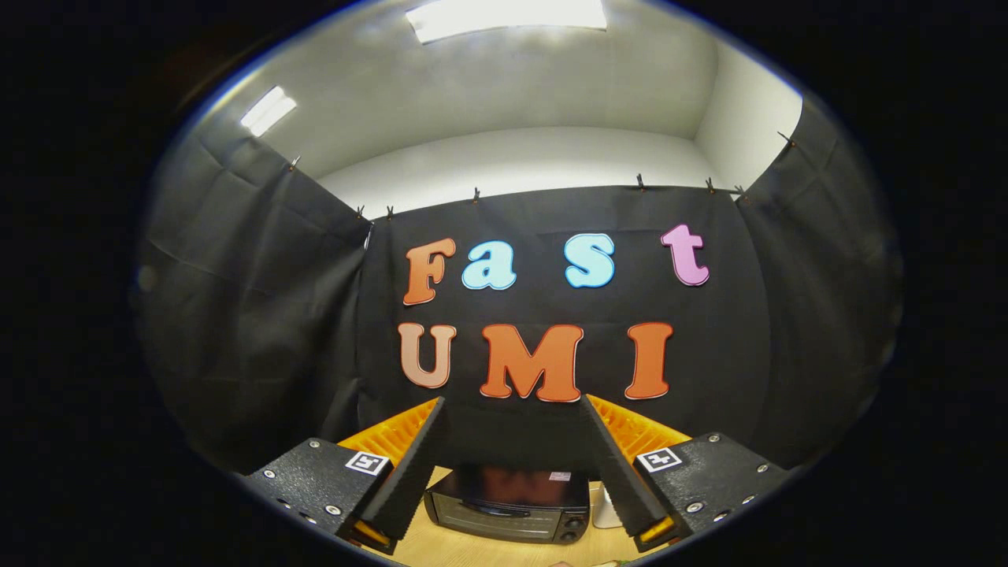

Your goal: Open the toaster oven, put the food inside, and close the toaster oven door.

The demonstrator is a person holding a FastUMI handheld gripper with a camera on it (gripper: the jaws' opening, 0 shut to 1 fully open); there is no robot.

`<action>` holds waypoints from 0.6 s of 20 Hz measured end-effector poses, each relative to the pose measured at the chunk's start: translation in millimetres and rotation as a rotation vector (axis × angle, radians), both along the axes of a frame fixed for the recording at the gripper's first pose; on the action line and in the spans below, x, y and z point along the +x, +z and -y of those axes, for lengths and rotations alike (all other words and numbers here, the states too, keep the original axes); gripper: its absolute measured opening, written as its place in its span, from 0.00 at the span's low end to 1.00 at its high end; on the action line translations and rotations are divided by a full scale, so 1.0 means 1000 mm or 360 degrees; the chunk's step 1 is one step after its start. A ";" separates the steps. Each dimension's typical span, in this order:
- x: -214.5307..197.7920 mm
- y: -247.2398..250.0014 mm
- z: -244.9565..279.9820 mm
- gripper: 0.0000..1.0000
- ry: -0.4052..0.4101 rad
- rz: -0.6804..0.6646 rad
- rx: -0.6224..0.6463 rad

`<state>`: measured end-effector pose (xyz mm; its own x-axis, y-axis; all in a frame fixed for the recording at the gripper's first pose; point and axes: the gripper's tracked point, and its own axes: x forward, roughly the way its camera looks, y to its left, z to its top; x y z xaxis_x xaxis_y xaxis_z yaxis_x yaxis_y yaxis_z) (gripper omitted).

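A black toaster oven [508,504] stands on a wooden table [488,551], seen from above between my fingers and well below them. Its glass door looks closed, with a handle along the top of the door and knobs on its right side. My gripper [513,403] is open, held high above the table, with nothing between its fingers. A small white object [605,510] sits right of the oven, partly hidden by my right finger. No food is clearly visible.
The black cloth wall rises behind the table and wraps round both sides. Above it are a white wall and ceiling lights.
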<state>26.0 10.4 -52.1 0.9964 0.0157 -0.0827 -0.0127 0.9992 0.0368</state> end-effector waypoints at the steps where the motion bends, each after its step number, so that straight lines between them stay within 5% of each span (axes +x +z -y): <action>1: 0.003 -0.008 -0.002 0.98 0.0009 -0.0017 0.0004; 12: 0.051 -0.140 -0.030 0.99 0.0022 -0.0243 -0.0065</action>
